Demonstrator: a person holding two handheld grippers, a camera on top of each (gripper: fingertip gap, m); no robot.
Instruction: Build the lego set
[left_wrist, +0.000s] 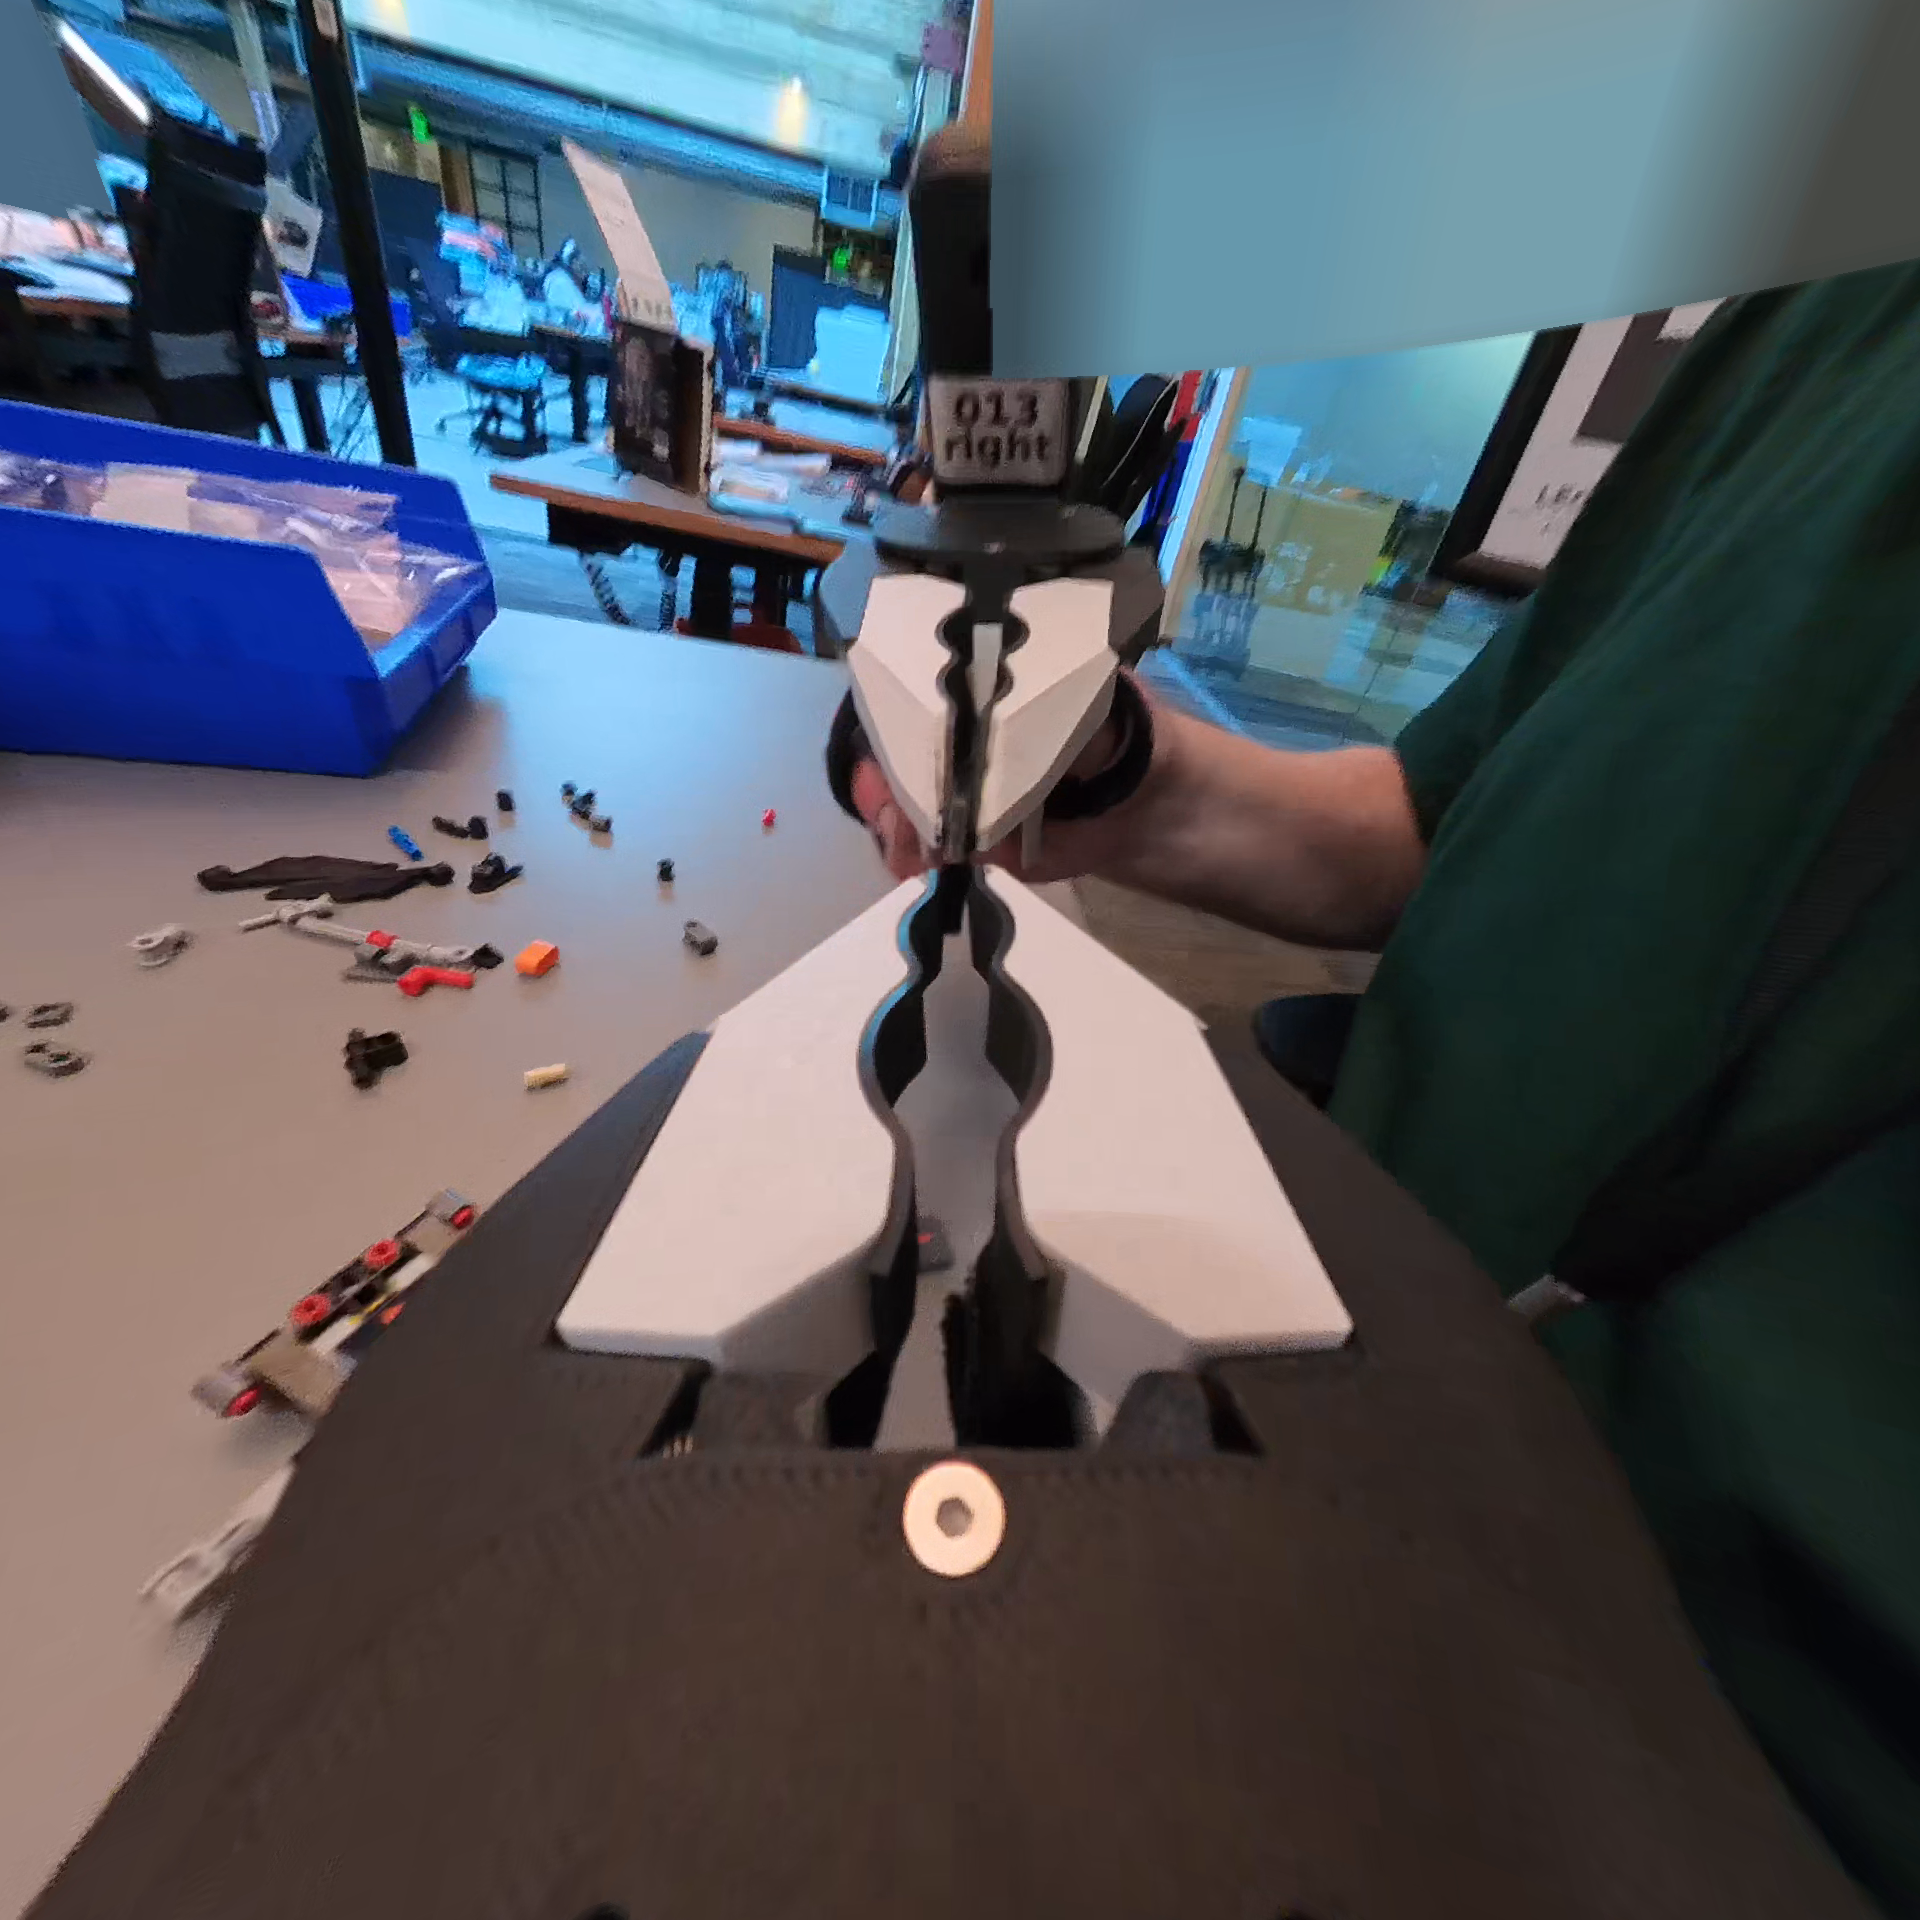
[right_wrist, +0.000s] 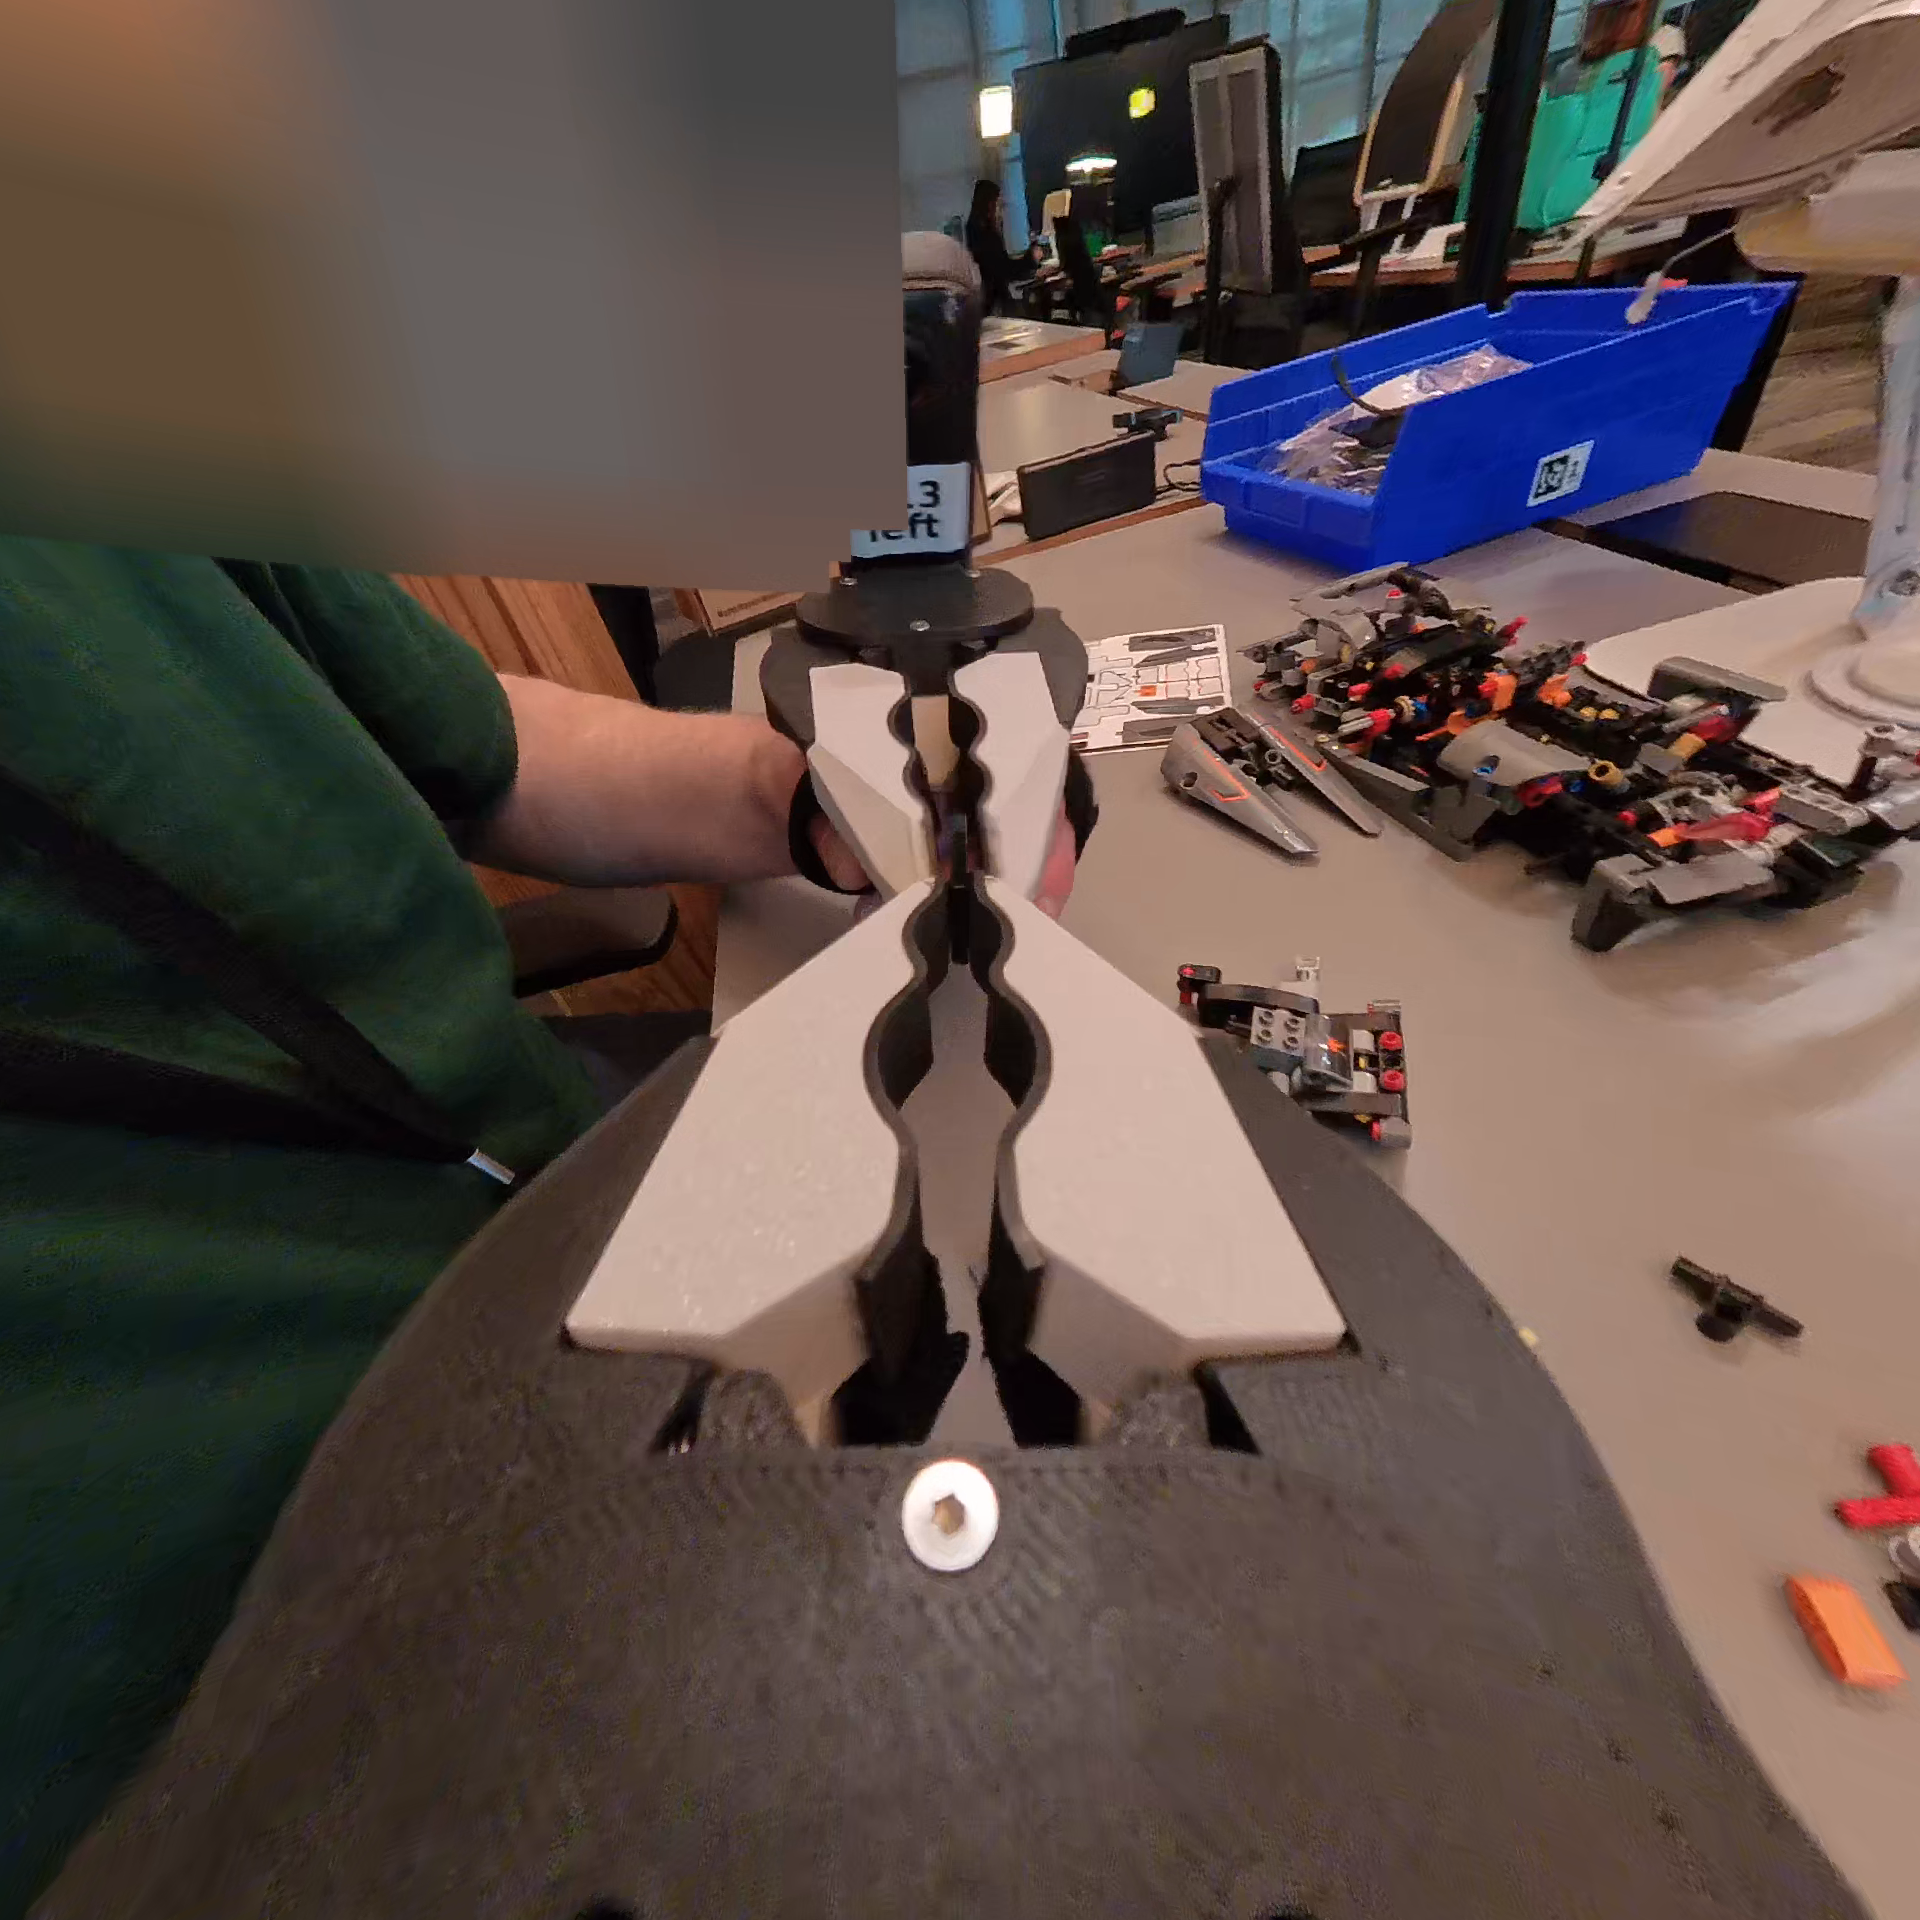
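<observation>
While the two claws meet tip to tip above the grey table (right_wrist: 1558, 1195), the left gripper (left_wrist: 953, 902) has its jaws nearly together on a small dark piece (left_wrist: 948, 914) at the very tips, and the right gripper (right_wrist: 957, 914) pinches a thin dark piece (right_wrist: 958, 925) the same way; whether these are one part or two joined I cannot tell. In the right wrist view the big part-built lego car (right_wrist: 1558, 758) lies on the table far to the right of the claws, well apart from them, with a smaller sub-assembly (right_wrist: 1309, 1049) nearer. In the left wrist view loose lego pieces (left_wrist: 436, 956) are scattered to the left, near a blue bin (left_wrist: 239, 644)
</observation>
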